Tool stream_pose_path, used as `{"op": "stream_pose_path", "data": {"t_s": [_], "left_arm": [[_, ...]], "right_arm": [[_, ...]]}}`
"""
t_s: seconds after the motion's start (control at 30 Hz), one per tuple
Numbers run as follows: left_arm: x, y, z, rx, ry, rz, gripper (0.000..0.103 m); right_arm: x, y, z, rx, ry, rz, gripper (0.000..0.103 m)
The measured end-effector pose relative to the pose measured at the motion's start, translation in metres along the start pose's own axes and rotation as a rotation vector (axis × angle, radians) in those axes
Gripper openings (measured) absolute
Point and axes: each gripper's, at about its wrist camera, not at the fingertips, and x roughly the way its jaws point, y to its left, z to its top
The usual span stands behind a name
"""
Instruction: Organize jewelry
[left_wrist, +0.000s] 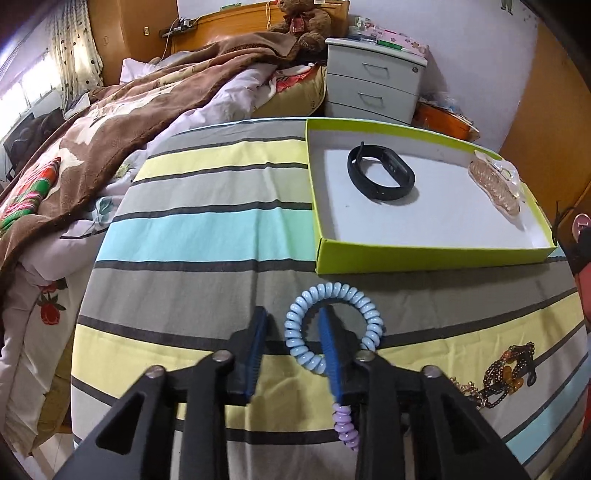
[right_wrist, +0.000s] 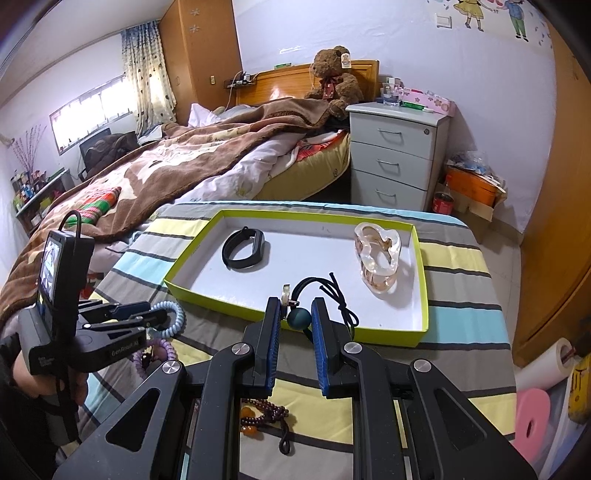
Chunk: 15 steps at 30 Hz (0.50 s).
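A green-rimmed white tray (left_wrist: 424, 254) (right_wrist: 295, 314) holds a black wristband (left_wrist: 380, 171) (right_wrist: 243, 249) and a clear amber bangle (left_wrist: 495, 186) (right_wrist: 378, 254). My left gripper (left_wrist: 291, 328) (right_wrist: 155, 314) is open on the striped cloth, its right finger threaded through a pale blue spiral bracelet (left_wrist: 332, 325) (right_wrist: 173, 319) with a purple tail (left_wrist: 347, 424). My right gripper (right_wrist: 295, 314) is shut on a dark green bead pendant (right_wrist: 298, 318) with a black cord (right_wrist: 340, 295), at the tray's near rim.
A dark bead bracelet with amber beads (left_wrist: 506, 373) (right_wrist: 262, 417) lies on the cloth near the grippers. A bed with a brown blanket (right_wrist: 166, 166) stands left, a grey drawer unit (right_wrist: 395, 158) behind the table, a wooden wardrobe (right_wrist: 554, 221) right.
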Motion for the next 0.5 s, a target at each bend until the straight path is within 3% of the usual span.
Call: {"op": "stream_pose_path", "data": {"t_s": [0.13, 0.2, 0.5], "left_arm": [[-0.002, -0.003, 0.001, 0.02, -0.005, 0.009, 0.01], [-0.004, -0.005, 0.0, 0.029, -0.011, 0.021, 0.01], [-0.039, 0.009, 0.008, -0.014, -0.093, -0.06, 0.01]], "right_arm": [[0.0, 0.0, 0.0, 0.001, -0.002, -0.002, 0.017], [-0.001, 0.001, 0.001, 0.0, -0.004, -0.004, 0.017], [-0.003, -0.001, 0.007, -0.005, -0.015, -0.013, 0.017]]}}
